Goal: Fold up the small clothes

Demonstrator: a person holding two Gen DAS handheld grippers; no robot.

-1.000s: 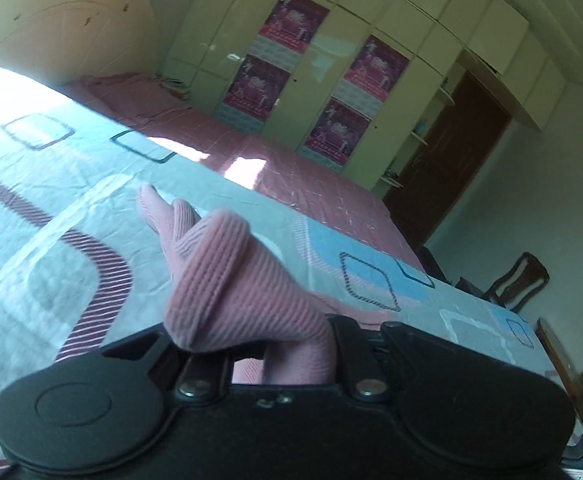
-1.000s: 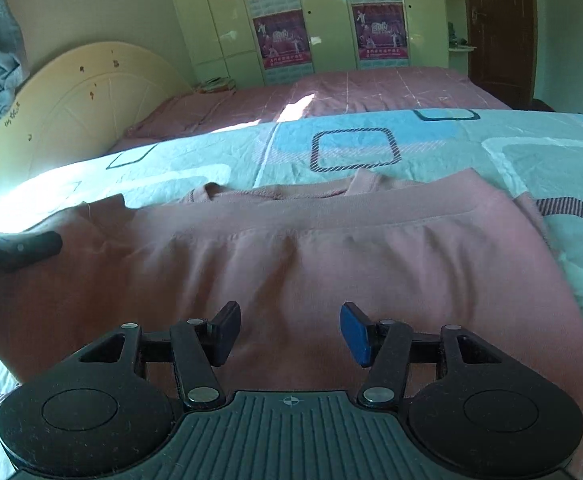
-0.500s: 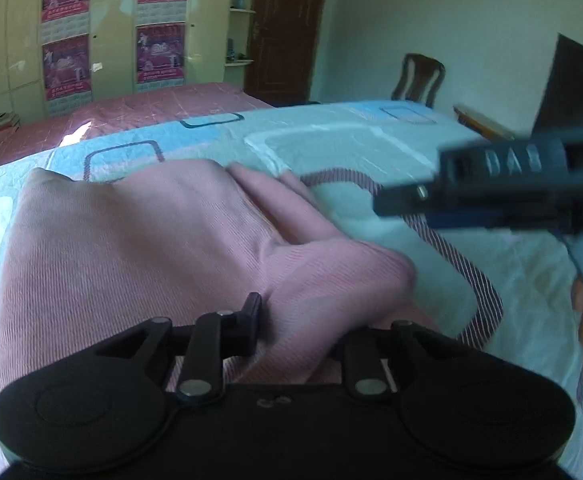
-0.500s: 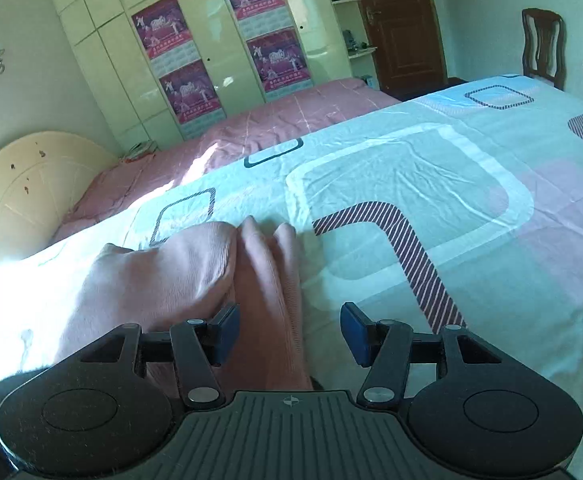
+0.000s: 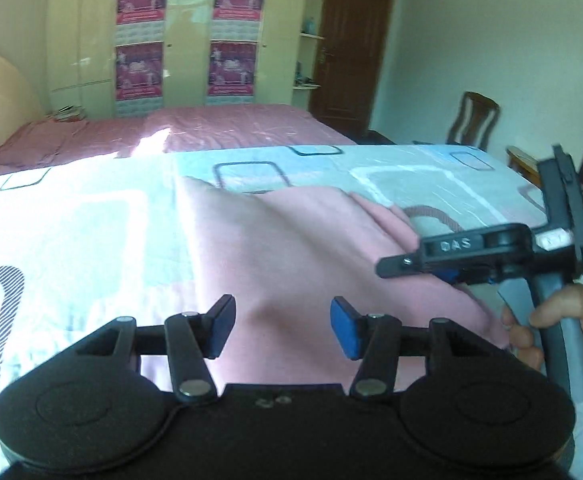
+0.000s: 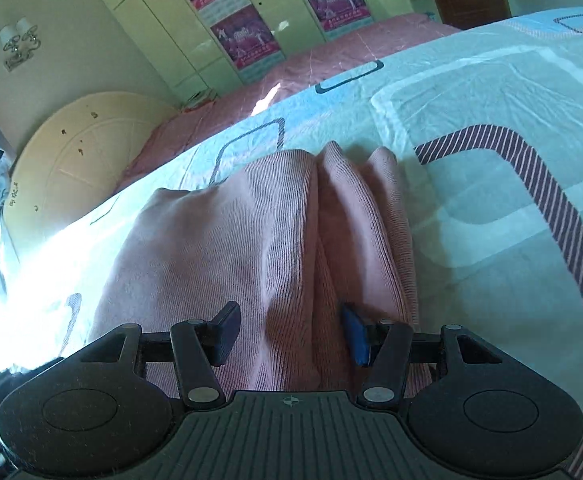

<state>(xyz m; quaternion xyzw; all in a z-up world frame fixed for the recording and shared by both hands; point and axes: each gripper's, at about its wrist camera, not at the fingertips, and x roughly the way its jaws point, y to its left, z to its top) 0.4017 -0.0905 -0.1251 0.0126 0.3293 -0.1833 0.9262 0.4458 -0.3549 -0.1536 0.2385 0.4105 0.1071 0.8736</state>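
Closest in the left wrist view, the left gripper (image 5: 283, 330) hangs over the pink garment (image 5: 291, 248) with its jaws apart; they have just been opening, and the blue pads stand clear of the cloth, nothing pinched between them. The ribbed pink garment lies folded on the patterned bedsheet (image 5: 71, 220), a smooth fold running away from the camera and a bunched edge at its right side. Just to the right, the right gripper (image 5: 395, 268) reaches in sideways over that bunched edge, its handle gripped by the person's right hand (image 5: 551, 320) — fingers wrapped round the grey grip. In the right wrist view, the right gripper (image 6: 289, 332) also has its jaws parted, with a raised ridge of the pink garment (image 6: 251, 232) rising between the two pads; the right pad sits against a fold of the cloth, but the pads do not press together on it. Beyond the garment the pale blue and white sheet with striped maroon bands spreads outward. Farther back lies a second bed with a pink cover (image 5: 211, 128), a rounded cream headboard (image 6: 79, 148) at its end, then the cream wardrobe (image 5: 187, 32) carrying four purple posters, a dark wooden door (image 5: 351, 40) — and a wooden chair (image 5: 471, 120) by the wall.
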